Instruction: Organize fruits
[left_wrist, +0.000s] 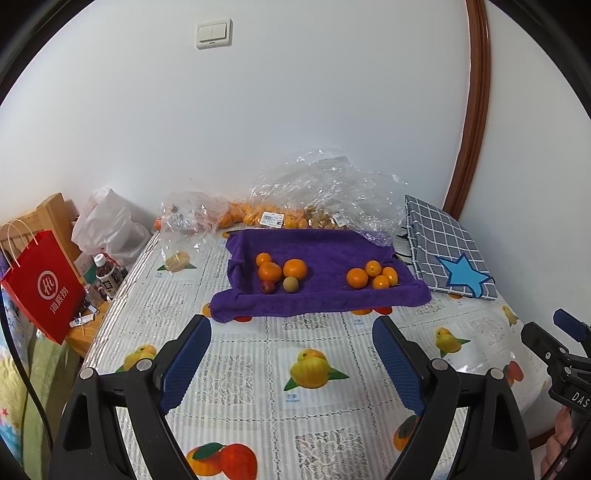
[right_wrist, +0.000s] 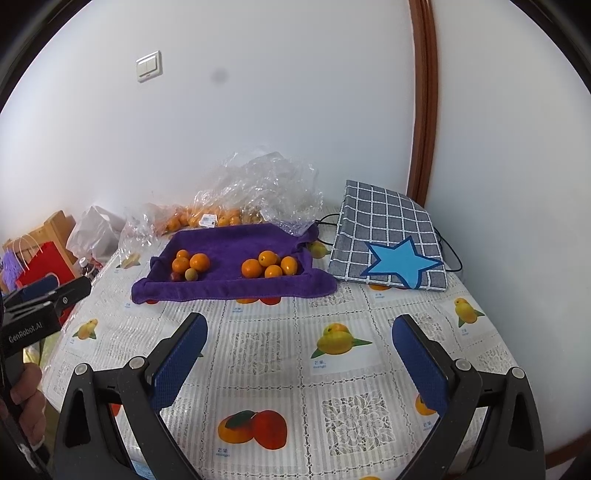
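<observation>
Purple towel (left_wrist: 325, 251) w/ orange fruits (left_wrist: 373, 275), one dark-red fruit (left_wrist: 268, 286), one yellow-green (left_wrist: 290, 284). Tablecloth (left_wrist: 258, 354): white lace-look squares + yellow/orange fruit prints. Grey-white checked bag (left_wrist: 439, 240), blue star. Red paper bag (left_wrist: 44, 284), white logo. Blue gripper pads (left_wrist: 186, 363).

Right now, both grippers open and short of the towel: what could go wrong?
1. The round oranges in the right cluster touch each other on the purple towel; gripping one may roll its neighbours.
2. The small dark red fruit and greenish fruit sit against bigger oranges, so there is little finger room.
3. The crinkled clear plastic bag overhangs the towel's back edge and could snag.
</observation>
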